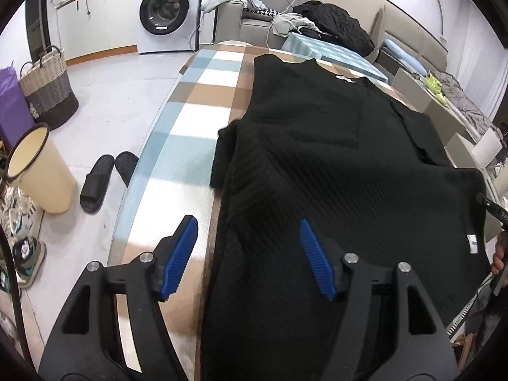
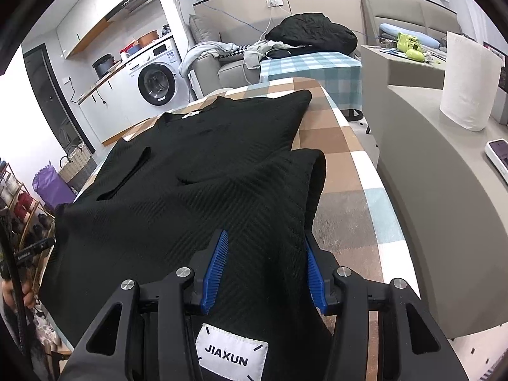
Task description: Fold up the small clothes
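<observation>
A black ribbed knit top (image 1: 317, 158) lies spread on a table under a checked cloth (image 1: 197, 95), collar at the far end and both sleeves folded in over the body. My left gripper (image 1: 247, 225) is open above the near left edge of the top (image 2: 206, 174). Its left blue pad (image 1: 177, 254) is over bare cloth and its right pad is over the fabric. My right gripper (image 2: 266, 236) is open at the near right edge. Black fabric lies loosely between its pads, and a white JIAXUN label (image 2: 231, 354) shows at its base.
A grey counter (image 2: 428, 190) to the right of the table holds a paper roll (image 2: 466, 82) and a phone (image 2: 498, 155). On the floor to the left are black slippers (image 1: 95, 184), a cream bin (image 1: 38, 171) and a woven basket (image 1: 50, 85). A washing machine (image 1: 165, 9) and a sofa piled with clothes (image 2: 311, 31) stand behind.
</observation>
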A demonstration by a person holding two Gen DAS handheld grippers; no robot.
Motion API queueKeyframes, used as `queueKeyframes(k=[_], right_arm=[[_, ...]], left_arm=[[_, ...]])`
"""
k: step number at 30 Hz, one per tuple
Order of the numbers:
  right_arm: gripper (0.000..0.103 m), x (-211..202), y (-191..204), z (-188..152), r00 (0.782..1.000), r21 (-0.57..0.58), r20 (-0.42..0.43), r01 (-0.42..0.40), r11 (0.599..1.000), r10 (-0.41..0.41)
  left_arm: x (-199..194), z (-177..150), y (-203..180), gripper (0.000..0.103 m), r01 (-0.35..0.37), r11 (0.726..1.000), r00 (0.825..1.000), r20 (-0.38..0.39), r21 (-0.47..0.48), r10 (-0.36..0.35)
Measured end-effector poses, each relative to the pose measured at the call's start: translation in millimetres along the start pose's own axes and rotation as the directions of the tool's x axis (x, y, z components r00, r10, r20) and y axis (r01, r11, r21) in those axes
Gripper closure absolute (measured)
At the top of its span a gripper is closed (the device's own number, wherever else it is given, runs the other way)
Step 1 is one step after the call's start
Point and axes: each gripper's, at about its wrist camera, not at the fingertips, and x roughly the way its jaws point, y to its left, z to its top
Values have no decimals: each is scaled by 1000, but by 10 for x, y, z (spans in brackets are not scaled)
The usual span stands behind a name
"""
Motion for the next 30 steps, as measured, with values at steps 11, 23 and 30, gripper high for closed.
queueKeyframes(k=[11,23,30], right_arm=[[95,148,-5,22,1000,-18,-18,0,1000,0],[98,-159,42,476,970,47,243,-2,999,-10],[79,400,-62,661,995,118,59,78,990,-85]], left_arm=[[83,112,-53,97,50,999,996,70,-3,-49],[-232,593,49,98,82,996,970,233,-44,-70],[357,835,70,97,41,996,994,101,-80,-33]])
